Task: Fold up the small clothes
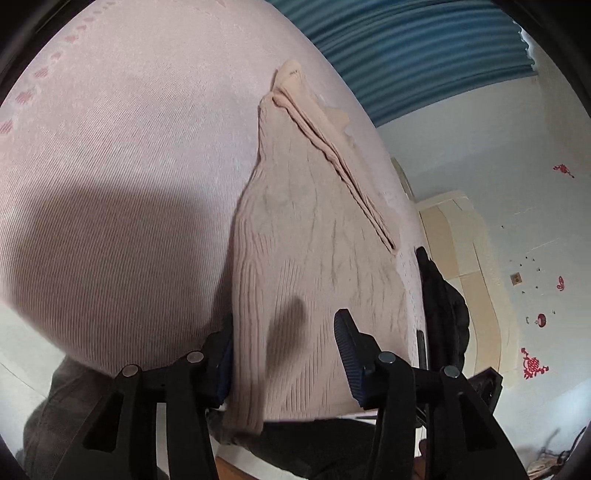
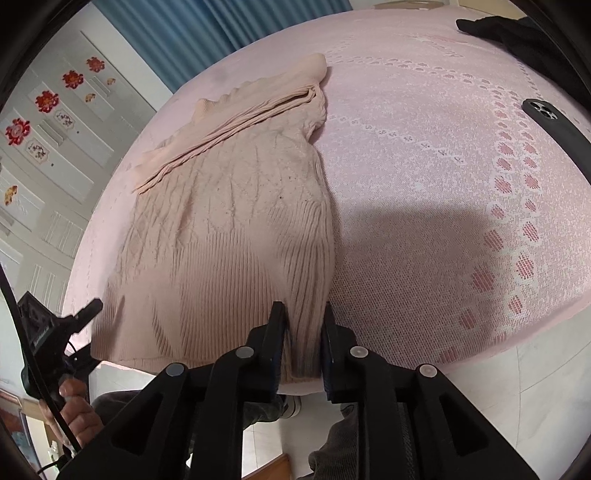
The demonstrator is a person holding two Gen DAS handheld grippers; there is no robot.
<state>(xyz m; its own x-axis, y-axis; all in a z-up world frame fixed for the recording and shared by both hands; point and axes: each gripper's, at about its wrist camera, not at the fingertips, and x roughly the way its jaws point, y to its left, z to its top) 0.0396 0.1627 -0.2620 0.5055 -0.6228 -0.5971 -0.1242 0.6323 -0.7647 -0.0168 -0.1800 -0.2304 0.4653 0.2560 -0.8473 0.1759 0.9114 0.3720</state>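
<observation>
We see a pale pink knitted sweater point(image 2: 229, 221) lying flat on the pink patterned bedspread point(image 2: 424, 166), its ribbed hem at the near edge of the bed and a sleeve folded in a long ridge across its upper part. Our left gripper point(image 1: 284, 354) stands spread at the hem — one finger at the sweater's left edge, the other over the knit to the right, neither pad visibly pressing on the fabric. Our right gripper point(image 2: 303, 347) straddles the hem's right corner with its jaws only narrowly apart; a strip of ribbed knit sits between the pads, though we cannot tell whether they pinch it. A dark phone point(image 2: 554, 122) lies on the bedspread well to the right, and a black garment point(image 2: 495, 29) lies at the far side.
</observation>
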